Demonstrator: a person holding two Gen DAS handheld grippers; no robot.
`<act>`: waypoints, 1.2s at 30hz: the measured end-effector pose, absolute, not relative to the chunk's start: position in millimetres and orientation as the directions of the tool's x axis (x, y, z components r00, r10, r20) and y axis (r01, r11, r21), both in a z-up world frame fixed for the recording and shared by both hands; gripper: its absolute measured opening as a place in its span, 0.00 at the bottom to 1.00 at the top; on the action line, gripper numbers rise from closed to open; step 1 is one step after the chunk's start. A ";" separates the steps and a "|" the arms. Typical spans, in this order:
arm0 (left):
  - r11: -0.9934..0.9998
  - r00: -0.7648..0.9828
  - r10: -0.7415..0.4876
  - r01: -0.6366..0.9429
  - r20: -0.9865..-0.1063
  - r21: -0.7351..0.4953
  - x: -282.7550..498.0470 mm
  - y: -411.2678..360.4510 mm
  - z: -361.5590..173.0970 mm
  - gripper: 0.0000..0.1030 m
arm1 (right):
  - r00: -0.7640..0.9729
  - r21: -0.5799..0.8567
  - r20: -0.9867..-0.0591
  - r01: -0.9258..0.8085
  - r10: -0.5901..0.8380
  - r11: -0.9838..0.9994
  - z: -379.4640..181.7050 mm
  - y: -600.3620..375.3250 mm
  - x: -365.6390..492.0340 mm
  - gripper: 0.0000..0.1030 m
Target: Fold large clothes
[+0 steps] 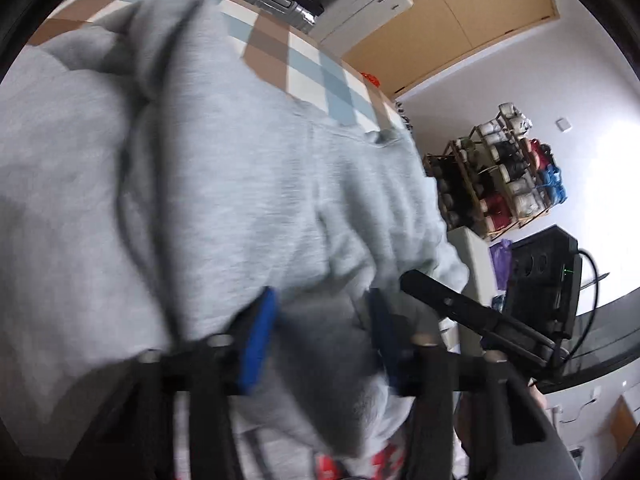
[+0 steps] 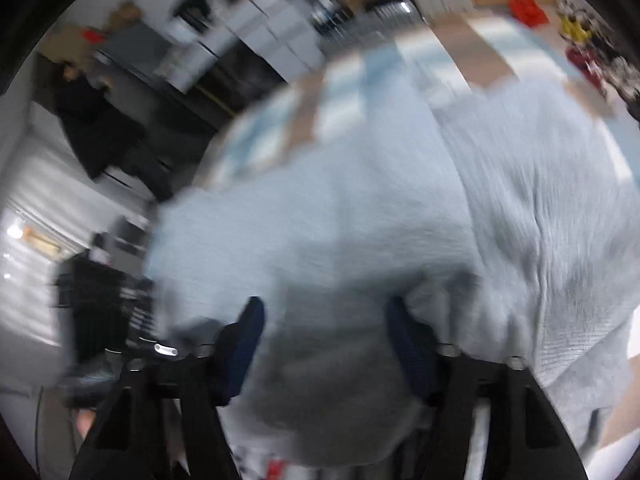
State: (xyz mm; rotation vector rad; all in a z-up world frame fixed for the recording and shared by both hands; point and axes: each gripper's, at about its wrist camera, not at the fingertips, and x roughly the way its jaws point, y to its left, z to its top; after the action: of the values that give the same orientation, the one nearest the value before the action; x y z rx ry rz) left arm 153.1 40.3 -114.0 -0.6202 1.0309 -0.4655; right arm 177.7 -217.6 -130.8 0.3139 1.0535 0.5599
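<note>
Both grippers gripping a grey sweatshirt [image 1: 224,184]
Left gripper [image 1: 320,336] and right gripper [image 2: 324,344] are each pinching bunched fabric over the checked table [image 1: 312,68].

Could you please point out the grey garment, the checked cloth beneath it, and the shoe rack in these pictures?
grey garment [image 1: 240,200]: left wrist view, middle of its body.
checked cloth [image 1: 312,68]: left wrist view, bare patch beyond the garment.
shoe rack [image 1: 496,176]: left wrist view, its middle shelves.
</note>
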 end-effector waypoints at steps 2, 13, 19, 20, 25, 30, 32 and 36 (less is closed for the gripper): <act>0.728 0.451 -0.636 0.081 -0.626 -0.681 147.1 46.0 -113.3 0.34 | 0.426 0.408 -0.736 -0.340 0.526 0.847 -131.9 -215.4 165.6 0.26; 0.895 0.568 -0.413 0.109 -0.712 -0.432 104.1 28.8 -56.8 0.63 | 0.561 0.101 -0.706 -0.524 0.432 0.845 -83.3 -161.2 105.7 0.84; 0.961 0.614 -0.251 0.067 -0.749 -0.268 92.7 23.7 -65.0 0.64 | 0.535 -0.012 -0.794 -0.487 0.288 0.873 -128.2 -146.1 110.0 0.84; 0.968 0.618 -0.222 0.050 -0.754 -0.245 92.5 24.1 -68.8 0.64 | 0.549 -0.032 -0.789 -0.487 0.277 0.873 -130.2 -144.2 110.6 0.84; 0.975 0.620 -0.188 0.021 -0.762 -0.223 90.1 28.4 -77.4 0.64 | 0.592 -0.128 -0.779 -0.476 0.209 0.870 -136.9 -133.4 105.9 0.84; 0.981 0.631 -0.147 -0.007 -0.762 -0.194 80.8 38.2 -70.1 0.64 | 0.606 0.000 -0.736 -0.447 0.303 0.894 -97.7 -145.1 100.5 0.84; 0.980 0.657 -0.131 -0.025 -0.742 -0.195 74.8 46.9 -61.1 0.64 | 0.598 0.079 -0.701 -0.476 0.389 0.876 -84.5 -143.2 98.7 0.84; 0.973 0.708 -0.095 -0.081 -0.700 -0.214 60.0 69.4 -44.0 0.65 | 0.532 0.022 -0.782 -0.498 0.325 0.867 -106.5 -107.8 110.6 0.84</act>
State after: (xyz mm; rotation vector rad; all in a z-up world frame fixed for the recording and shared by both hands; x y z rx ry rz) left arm 60.0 69.4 -44.0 -0.2368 0.7862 -0.0079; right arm 110.6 -107.8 -106.5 -0.2142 0.8825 0.4948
